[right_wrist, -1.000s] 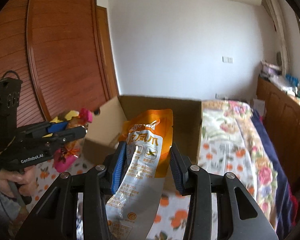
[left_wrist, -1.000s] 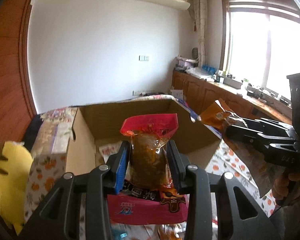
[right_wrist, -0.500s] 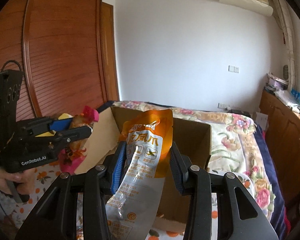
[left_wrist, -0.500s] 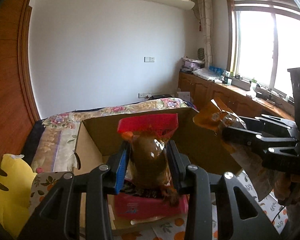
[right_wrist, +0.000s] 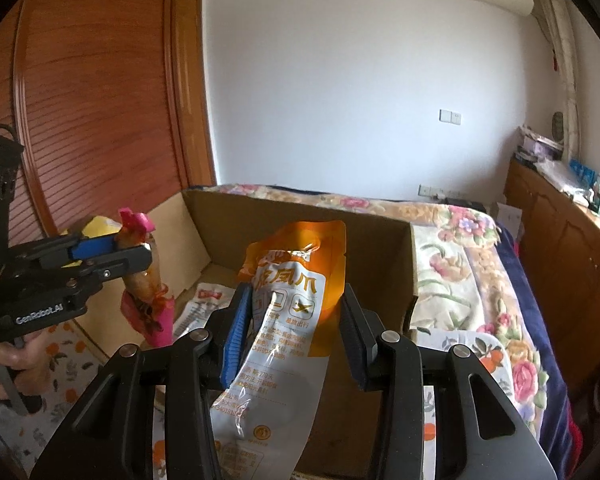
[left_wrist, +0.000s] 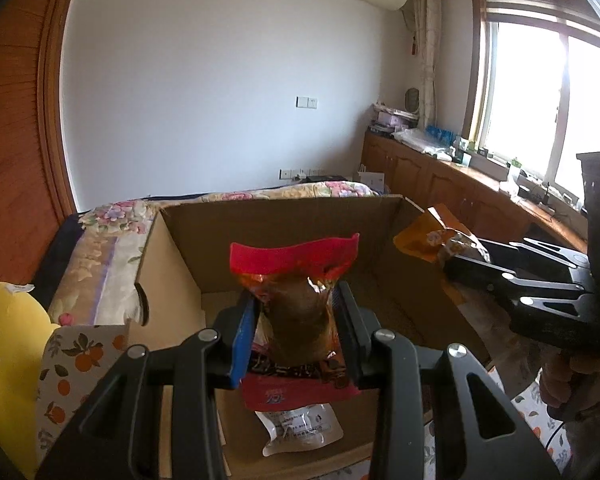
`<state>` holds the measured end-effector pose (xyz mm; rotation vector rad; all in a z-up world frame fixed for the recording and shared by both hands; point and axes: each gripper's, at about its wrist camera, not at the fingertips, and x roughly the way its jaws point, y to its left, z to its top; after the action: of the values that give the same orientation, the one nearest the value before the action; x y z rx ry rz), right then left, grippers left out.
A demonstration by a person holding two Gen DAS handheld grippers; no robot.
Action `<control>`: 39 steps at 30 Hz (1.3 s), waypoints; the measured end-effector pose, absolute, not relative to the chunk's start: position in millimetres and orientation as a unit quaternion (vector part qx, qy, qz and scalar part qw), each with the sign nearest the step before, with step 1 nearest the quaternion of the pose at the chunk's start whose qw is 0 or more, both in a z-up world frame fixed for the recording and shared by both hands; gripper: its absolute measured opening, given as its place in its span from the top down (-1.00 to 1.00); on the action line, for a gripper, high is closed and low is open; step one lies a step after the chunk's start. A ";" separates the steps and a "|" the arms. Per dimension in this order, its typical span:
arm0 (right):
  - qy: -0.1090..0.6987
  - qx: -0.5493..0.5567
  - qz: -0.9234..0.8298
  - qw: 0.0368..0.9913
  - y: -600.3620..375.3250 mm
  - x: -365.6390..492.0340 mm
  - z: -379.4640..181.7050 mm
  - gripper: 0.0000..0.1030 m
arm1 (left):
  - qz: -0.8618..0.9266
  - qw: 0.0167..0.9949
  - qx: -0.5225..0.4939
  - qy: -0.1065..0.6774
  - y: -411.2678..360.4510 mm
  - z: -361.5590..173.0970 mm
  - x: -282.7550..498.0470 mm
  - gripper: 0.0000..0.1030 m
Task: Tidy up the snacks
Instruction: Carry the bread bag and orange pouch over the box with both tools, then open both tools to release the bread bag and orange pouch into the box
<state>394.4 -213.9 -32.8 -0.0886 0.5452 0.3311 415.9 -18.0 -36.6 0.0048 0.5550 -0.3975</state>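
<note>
**Two packets up over the box**

The left tongs (left_wrist: 296, 336) are clamping a red pouch (left_wrist: 296, 280) by its bulging brown middle, pads pressing in from both sides, red top seal standing upright above them and the printed red end hanging below. The pouch is hanging over the open cardboard box (left_wrist: 268, 220), above a clear packet (left_wrist: 300, 428) lying on the box floor.

Over on the other side, the right tongs (right_wrist: 292, 332) are holding an orange pouch (right_wrist: 296, 280), narrowly parted with the pouch pinched between the blue pads. Its orange top is pointing up and its clear, printed lower half is trailing down toward the camera. It too is sitting over the box (right_wrist: 300, 216), nearer the right wall.

From the right wrist view, the left tongs are showing at the left edge, a hand (right_wrist: 8, 360) gripping the handle, the red pouch dangling over the box's left side. A white packet (right_wrist: 204, 304) is lying on the box floor between the two pouches. The box is resting on a fruit-print cloth (left_wrist: 72, 360), with a floral bed (right_wrist: 460, 240) just behind it.
</note>
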 end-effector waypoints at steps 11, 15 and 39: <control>0.301 -0.015 0.158 0.940 -225.3 416.5 -45.2 0.13 | -0.195 0.940 0.010 0.281 -25.6 -43.6 414.5 0.20; 0.308 -0.006 0.156 0.938 -225.6 420.3 -48.3 0.13 | -0.194 0.939 0.011 0.284 -27.3 -47.7 414.8 0.19; 0.309 -0.038 0.137 0.940 -221.3 421.2 -59.7 -0.30 | -0.185 0.942 0.022 0.278 -28.4 -53.4 413.8 0.19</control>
<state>421.2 -221.3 -59.7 -0.0777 0.6304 0.2798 413.8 -28.4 -53.4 0.0453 0.5676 -0.3780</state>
